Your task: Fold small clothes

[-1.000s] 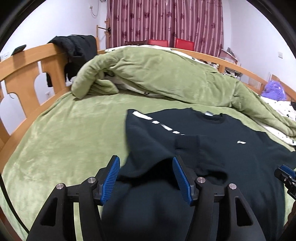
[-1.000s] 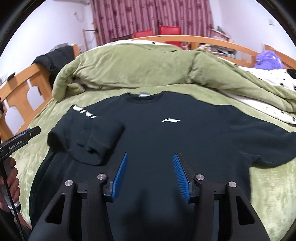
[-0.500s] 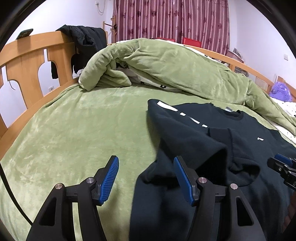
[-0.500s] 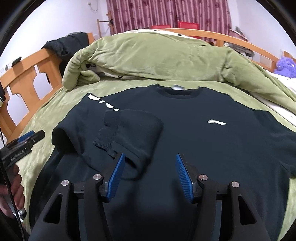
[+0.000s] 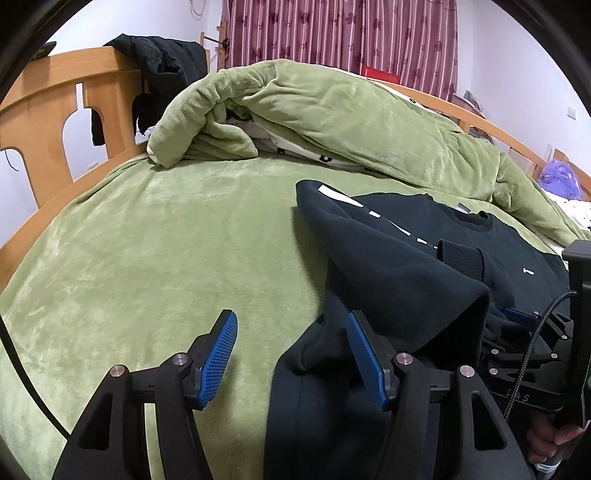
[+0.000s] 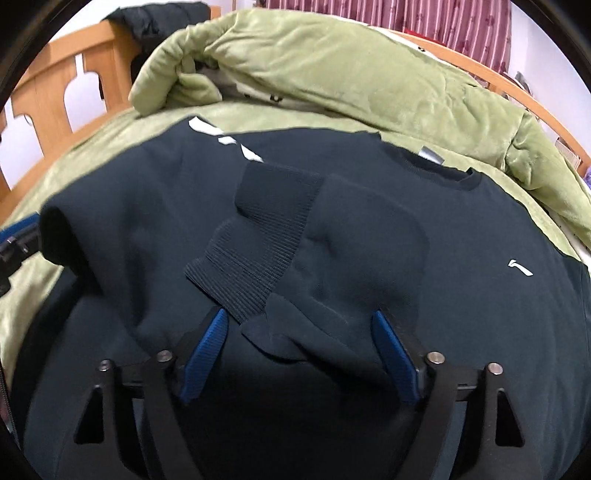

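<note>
- The left hand-held gripper (image 5: pixel 291 354) hangs low at the sweatshirt's left hem edge with its blue pads (image 5: pixel 218 354) spread wide; the left pad is over bare bed cover, the right pad sits against a raised fold of dark cloth, and nothing is pinched between them.
- The right hand-held gripper (image 6: pixel 299 354) is spread as well — the folded-in sleeve end lies in the gap between its pads (image 6: pixel 201 354), but the pads do not press on it.
- The dark sweatshirt (image 6: pixel 461 332) lies front-up on the green bed cover (image 5: pixel 147 258), collar away from the grippers.
- Its left sleeve (image 6: pixel 354 251) is folded across the chest, the ribbed cuff (image 6: pixel 255 251) lying on top of the body just left of the sleeve's bunched end.
- A small white logo (image 6: pixel 520 267) shows on the chest to the right of the sleeve, and white lettering (image 6: pixel 221 140) runs along the shoulder beyond the cuff.
- Beyond the sweatshirt's collar a green duvet (image 5: pixel 351 122) is heaped across the bed.
- Left of the sweatshirt and farther back stands the wooden bed rail (image 5: pixel 55 99), with a black garment (image 5: pixel 162 62) draped over it.
- Behind the duvet — maroon curtains (image 5: pixel 351 33).
</note>
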